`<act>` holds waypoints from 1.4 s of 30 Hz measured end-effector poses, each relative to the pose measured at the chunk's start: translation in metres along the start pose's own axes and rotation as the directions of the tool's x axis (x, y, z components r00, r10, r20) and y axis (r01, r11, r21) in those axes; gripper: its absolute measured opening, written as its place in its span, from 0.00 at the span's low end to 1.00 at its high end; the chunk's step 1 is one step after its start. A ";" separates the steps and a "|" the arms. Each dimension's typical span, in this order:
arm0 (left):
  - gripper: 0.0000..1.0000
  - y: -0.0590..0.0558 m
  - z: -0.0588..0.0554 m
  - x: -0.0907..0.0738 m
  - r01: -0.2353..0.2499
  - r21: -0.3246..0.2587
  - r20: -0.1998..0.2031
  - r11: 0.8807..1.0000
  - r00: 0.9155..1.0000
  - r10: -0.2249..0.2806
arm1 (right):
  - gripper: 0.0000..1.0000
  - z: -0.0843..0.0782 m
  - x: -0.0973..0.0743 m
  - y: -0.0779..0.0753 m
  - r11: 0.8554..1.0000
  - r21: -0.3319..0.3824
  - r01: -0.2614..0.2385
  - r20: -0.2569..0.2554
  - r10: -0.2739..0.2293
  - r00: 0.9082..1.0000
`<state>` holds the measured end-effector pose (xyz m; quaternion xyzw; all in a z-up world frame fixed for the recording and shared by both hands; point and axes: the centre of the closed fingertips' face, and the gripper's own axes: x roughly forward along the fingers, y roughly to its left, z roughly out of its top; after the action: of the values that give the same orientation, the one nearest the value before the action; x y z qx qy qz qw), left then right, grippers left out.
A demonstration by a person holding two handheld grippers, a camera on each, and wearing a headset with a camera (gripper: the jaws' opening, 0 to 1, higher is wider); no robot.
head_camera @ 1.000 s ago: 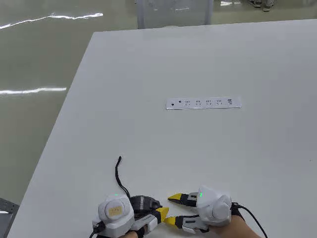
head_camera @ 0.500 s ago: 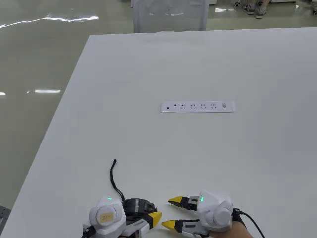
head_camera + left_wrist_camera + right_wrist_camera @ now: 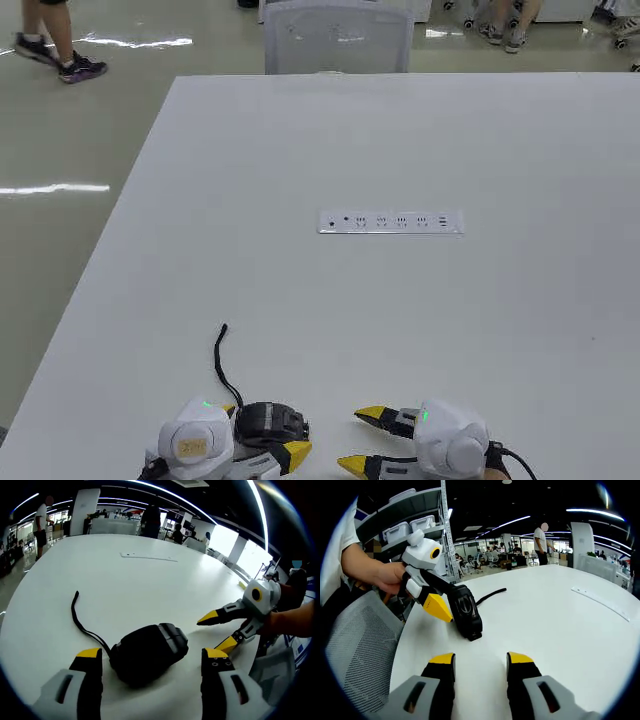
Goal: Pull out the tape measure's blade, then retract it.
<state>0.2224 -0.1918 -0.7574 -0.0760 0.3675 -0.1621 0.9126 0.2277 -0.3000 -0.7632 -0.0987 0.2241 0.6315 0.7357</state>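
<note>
A black tape measure lies on the white table near its front edge, and its black wrist strap trails away from me. My left gripper is open, with one jaw on each side of the case and a gap at both sides. In the left gripper view the tape measure sits between the yellow fingertips. No blade shows outside the case. My right gripper is open and holds nothing, a short way right of the case. In the right gripper view the tape measure lies ahead.
A white power strip lies flat at mid-table. A grey chair stands at the far edge. The table's left edge runs close to the left gripper. A person's feet cross the floor at the far left.
The head camera has tipped up, so more of the floor and the chair shows. The right gripper has edged a little to the right. The tape measure has stayed put.
</note>
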 end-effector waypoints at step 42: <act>0.82 0.014 -0.010 -0.060 0.090 0.128 0.055 0.988 0.994 -0.098 | 0.55 -0.015 -0.088 0.000 0.972 0.099 0.211 0.007 -0.213 0.977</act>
<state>0.1782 -0.1578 -0.7298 -0.0405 0.3247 -0.2253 0.9177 0.2156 -0.3843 -0.7360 -0.0807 0.2364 0.5385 0.8048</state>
